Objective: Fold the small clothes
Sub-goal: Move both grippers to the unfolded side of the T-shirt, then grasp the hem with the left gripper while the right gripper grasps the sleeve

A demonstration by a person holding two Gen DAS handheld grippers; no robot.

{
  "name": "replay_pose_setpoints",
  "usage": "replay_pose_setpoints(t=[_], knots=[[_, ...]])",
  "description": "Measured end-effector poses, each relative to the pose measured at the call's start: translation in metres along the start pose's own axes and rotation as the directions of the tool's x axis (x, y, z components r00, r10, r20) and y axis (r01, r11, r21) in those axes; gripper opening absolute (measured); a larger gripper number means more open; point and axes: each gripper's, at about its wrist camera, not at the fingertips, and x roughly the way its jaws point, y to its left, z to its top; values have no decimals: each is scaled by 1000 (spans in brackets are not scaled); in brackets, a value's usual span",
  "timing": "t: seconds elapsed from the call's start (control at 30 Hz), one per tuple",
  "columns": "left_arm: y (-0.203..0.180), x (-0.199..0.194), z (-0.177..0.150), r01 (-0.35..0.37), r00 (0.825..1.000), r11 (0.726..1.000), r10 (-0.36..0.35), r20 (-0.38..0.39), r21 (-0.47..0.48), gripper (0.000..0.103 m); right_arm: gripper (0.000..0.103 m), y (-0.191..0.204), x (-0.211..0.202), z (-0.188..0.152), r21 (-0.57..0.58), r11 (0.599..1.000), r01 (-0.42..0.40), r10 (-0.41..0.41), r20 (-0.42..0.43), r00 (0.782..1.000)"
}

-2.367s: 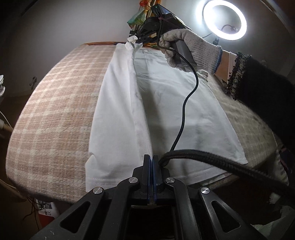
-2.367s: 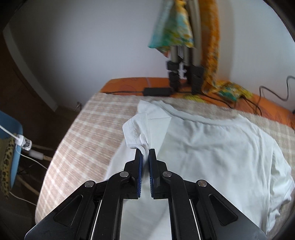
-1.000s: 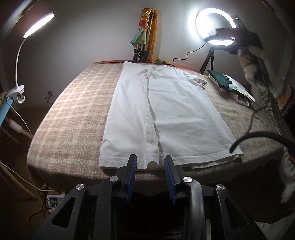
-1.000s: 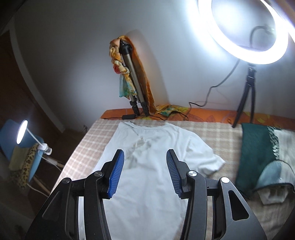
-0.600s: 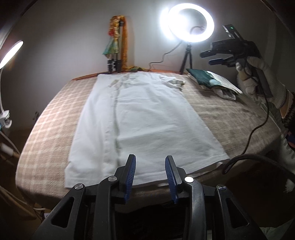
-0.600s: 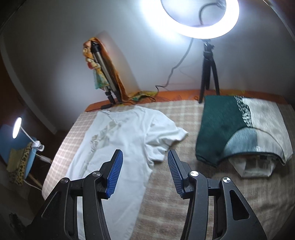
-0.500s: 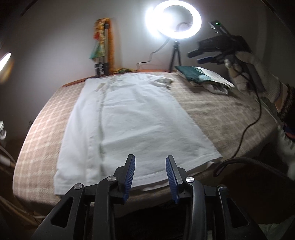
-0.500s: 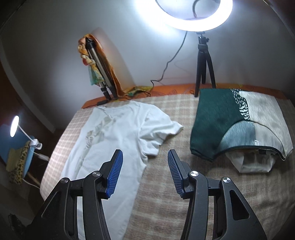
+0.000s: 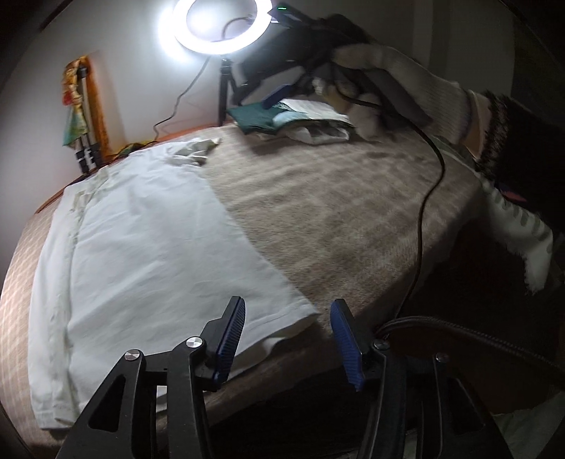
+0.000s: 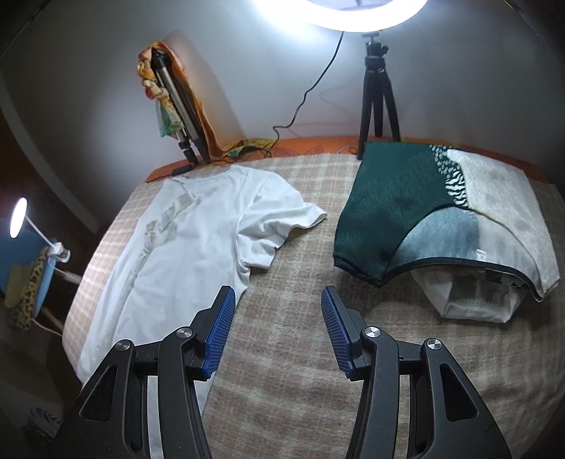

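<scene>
A white T-shirt point(image 9: 148, 247) lies flat on the checked bed cover point(image 9: 335, 197), its left side folded inward and its right sleeve point(image 10: 282, 226) spread out. My left gripper point(image 9: 286, 328) is open and empty, just above the shirt's lower right hem corner. My right gripper point(image 10: 277, 323) is open and empty, hovering over bare cover to the right of the shirt point(image 10: 190, 247), near the sleeve. In the left wrist view the right gripper point(image 9: 282, 88) shows at the top, held by a gloved hand point(image 9: 395, 84).
A folded green, grey and cream garment pile point(image 10: 438, 219) lies on the right of the bed. A ring light point(image 9: 215, 21) on a tripod point(image 10: 378, 88) and a second tripod with a scarf point(image 10: 173, 106) stand at the far edge. A desk lamp point(image 10: 21, 219) is at the left.
Both grippers let go of the shirt's folded left side and opened. Both then swung to the right, toward the shirt's right side and sleeve.
</scene>
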Motion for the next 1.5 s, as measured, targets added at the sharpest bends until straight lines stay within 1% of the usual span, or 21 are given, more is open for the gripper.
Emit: replay_pose_setpoints(t=[0.13, 0.2, 0.23, 0.3, 0.33, 0.37, 0.4, 0.47, 0.53, 0.57, 0.73, 0.87, 0.97, 1.0, 1.07, 1.1, 1.13, 1.2, 1.3, 1.4, 1.5], knots=[[-9, 21, 2, -28, 999, 999, 30, -40, 31, 51, 50, 0, 31, 2, 9, 999, -35, 36, -41, 999], [-8, 30, 3, -43, 997, 999, 44, -55, 25, 48, 50, 0, 48, 4, 21, 997, -68, 69, -64, 996], [-7, 33, 3, -50, 997, 998, 51, -62, 23, 44, 50, 0, 57, 5, 27, 996, -80, 81, -74, 994], [-6, 38, 3, -54, 996, 998, 55, -68, 14, 43, 50, -1, 75, 9, 53, 994, -92, 96, -94, 991], [-5, 39, 4, -53, 997, 999, 54, -61, 10, 39, 50, -2, 83, 11, 70, 993, -96, 103, -102, 989], [-5, 39, 4, -54, 997, 998, 55, -56, 11, 33, 50, -4, 91, 14, 89, 991, -97, 106, -108, 988], [-4, 39, 4, -53, 997, 999, 54, -52, 12, 30, 50, -6, 98, 17, 108, 990, -95, 107, -111, 988], [-1, 38, 4, -47, 998, 999, 47, -45, 0, 15, 51, -12, 111, 22, 145, 985, -88, 105, -113, 988], [5, 38, 5, -35, 999, 999, 34, -42, -29, 10, 56, -17, 121, 26, 177, 981, -75, 96, -116, 989], [8, 37, 6, -26, 999, 999, 25, -40, -46, 8, 56, -19, 126, 29, 193, 979, -69, 92, -116, 989], [25, 32, 6, 17, 1000, 990, -20, -20, -142, 6, 56, -24, 143, 38, 233, 972, -36, 64, -112, 992], [29, 26, 8, 26, 1000, 986, -27, 0, -166, 5, 57, -21, 149, 45, 244, 969, -35, 59, -93, 994], [31, 21, 9, 33, 999, 982, -30, 19, -186, 5, 56, -12, 155, 49, 220, 975, -41, 64, -98, 993], [33, 20, 10, 36, 999, 980, -32, 23, -194, 5, 54, -9, 158, 51, 211, 977, -38, 60, -98, 993], [36, 17, 9, 43, 999, 977, -37, 32, -209, 5, 38, -3, 162, 53, 192, 981, -39, 60, -103, 993], [38, 16, 9, 45, 999, 975, -38, 34, -215, 5, 17, -2, 164, 53, 189, 981, -45, 67, -111, 992], [41, 14, 8, 50, 998, 972, -42, 40, -229, 4, 10, -1, 167, 54, 191, 980, -47, 72, -123, 990], [45, 10, 7, 59, 998, 966, -48, 50, -251, 4, 7, 0, 166, 55, 200, 978, -53, 77, -113, 991], [54, 4, 5, 74, 996, 954, -56, 70, -290, 4, 6, 5, 156, 60, 194, 979, -61, 77, -76, 994], [62, -2, 3, 89, 994, 940, -62, 91, -328, 4, 6, 13, 145, 68, 176, 982, -63, 73, -55, 996], [67, -10, 0, 90, 992, 934, -53, 113, -346, 4, 6, 28, 138, 75, 139, 989, -48, 55, -44, 998]])
